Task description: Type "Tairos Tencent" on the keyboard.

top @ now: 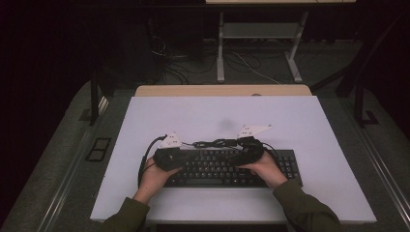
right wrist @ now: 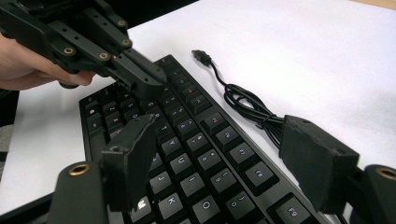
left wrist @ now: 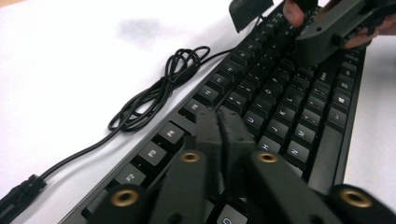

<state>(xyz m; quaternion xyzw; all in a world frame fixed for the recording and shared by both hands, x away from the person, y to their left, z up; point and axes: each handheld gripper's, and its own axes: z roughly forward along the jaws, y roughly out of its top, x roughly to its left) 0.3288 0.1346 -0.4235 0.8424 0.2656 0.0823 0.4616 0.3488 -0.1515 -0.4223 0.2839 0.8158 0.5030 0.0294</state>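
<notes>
White sheeting covers the counter (top: 145,116), with a dark floor and the legs of another table beyond. On it, near the person's edge, lies a black keyboard (top: 227,169), its long axis running left to right across the counter. Its bundled cable (top: 212,143) rests just behind the far edge.

From above, the left tongs (top: 186,155) and right tongs (top: 237,153) hover over the keys, pointing inward at each other. Up close, the left gripper view shows the left tongs (left wrist: 223,126) pressed together over the keys, pinching nothing. In the right gripper view the right tongs (right wrist: 224,158) are spread wide, and the cable's plug (right wrist: 201,55) lies free on the sheet.
</notes>
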